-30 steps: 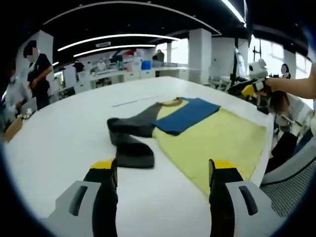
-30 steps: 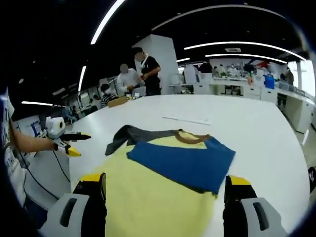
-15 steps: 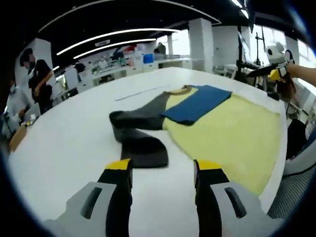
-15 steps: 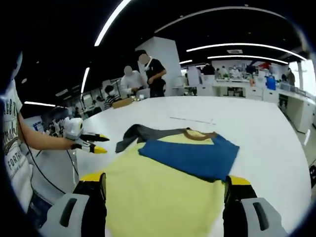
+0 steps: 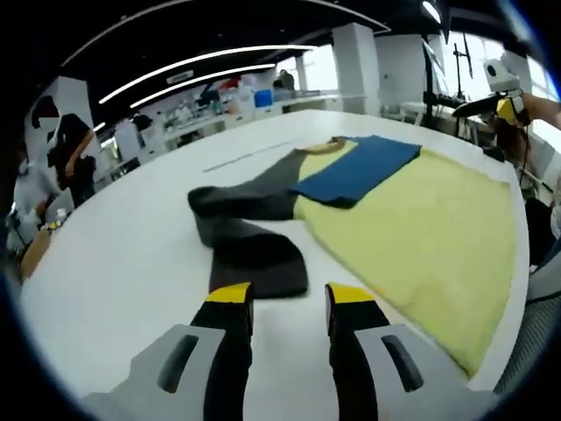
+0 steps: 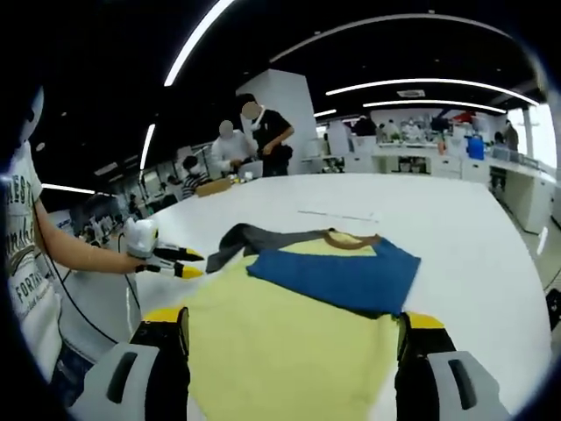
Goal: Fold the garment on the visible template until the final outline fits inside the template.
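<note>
Left gripper view has our left gripper (image 5: 285, 298) narrowly parted, gripping nothing, just short of the dark grey sleeve (image 5: 250, 254) of the yellow, blue and grey long-sleeved garment (image 5: 412, 219) spread on the round white table (image 5: 114, 254); right gripper view shows our right gripper (image 6: 294, 329) wide open and empty above the yellow hem; we see no template outline.

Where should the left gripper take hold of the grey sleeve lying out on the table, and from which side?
Probably at the cuff end of the grey sleeve, the broad flat tip nearest the left gripper. Come in low along the white table from the open side, jaws either side of the cuff's edge. That end lies free, away from the yellow body, so it should lift and fold inward cleanly.
</note>
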`<state>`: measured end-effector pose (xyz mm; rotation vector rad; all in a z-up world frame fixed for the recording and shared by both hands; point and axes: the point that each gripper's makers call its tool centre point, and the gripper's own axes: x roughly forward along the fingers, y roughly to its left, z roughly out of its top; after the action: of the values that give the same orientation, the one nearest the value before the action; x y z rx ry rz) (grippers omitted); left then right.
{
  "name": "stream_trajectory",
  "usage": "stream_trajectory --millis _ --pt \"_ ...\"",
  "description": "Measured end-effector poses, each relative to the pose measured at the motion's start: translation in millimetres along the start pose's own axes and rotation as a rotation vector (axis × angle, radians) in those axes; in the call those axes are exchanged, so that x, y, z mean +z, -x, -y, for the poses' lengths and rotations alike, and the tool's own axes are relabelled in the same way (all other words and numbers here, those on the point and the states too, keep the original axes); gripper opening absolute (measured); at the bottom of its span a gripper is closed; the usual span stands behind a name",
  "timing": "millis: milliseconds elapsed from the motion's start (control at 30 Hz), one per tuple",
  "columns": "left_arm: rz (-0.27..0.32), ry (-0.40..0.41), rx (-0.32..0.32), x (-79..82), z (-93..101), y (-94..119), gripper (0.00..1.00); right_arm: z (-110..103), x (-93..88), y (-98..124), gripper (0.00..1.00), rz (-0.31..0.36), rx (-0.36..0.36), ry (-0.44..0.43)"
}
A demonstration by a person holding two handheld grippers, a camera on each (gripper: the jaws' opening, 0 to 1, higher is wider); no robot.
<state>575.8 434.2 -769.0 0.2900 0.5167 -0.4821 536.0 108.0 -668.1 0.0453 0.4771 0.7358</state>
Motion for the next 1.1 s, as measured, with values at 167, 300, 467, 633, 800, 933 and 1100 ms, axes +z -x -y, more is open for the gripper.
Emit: stream_trajectory --millis 167,300,467,633,800,933,1100 --pt "-0.030 -0.055 -0.001 -6.2 -1.9 -4 0.24 2 -1.8 1 0.97 -0.004 -0.011 -0.003" --pt "-0.025 -0.055 -0.011 -4.9 -2.4 -7 0.23 4 -4.8 3 0.96 -0.014 -0.022 0.001" --pt "-0.010 -0.058 -0.026 -3.7 -0.2 -12 0.18 3 -8.2 5 0.95 -0.020 -0.024 -0.003" --pt "0.015 0.000 -0.036 -5.0 2.2 -11 0.11 2 -10.1 6 0.94 -0.026 -0.023 0.002" --pt "0.009 -0.059 -0.012 -3.2 -1.4 -10 0.00 1 -11.2 6 0.93 -0.030 -0.023 0.005" --pt "-0.003 -0.006 -0.018 -4.4 -4.0 -10 0.00 0 -10.0 4 0.93 -0.027 -0.020 0.006" --pt "-0.014 0.039 0.004 -1.7 -8.9 -4 0.00 -2 -7.6 4 0.93 -0.023 -0.012 0.016"
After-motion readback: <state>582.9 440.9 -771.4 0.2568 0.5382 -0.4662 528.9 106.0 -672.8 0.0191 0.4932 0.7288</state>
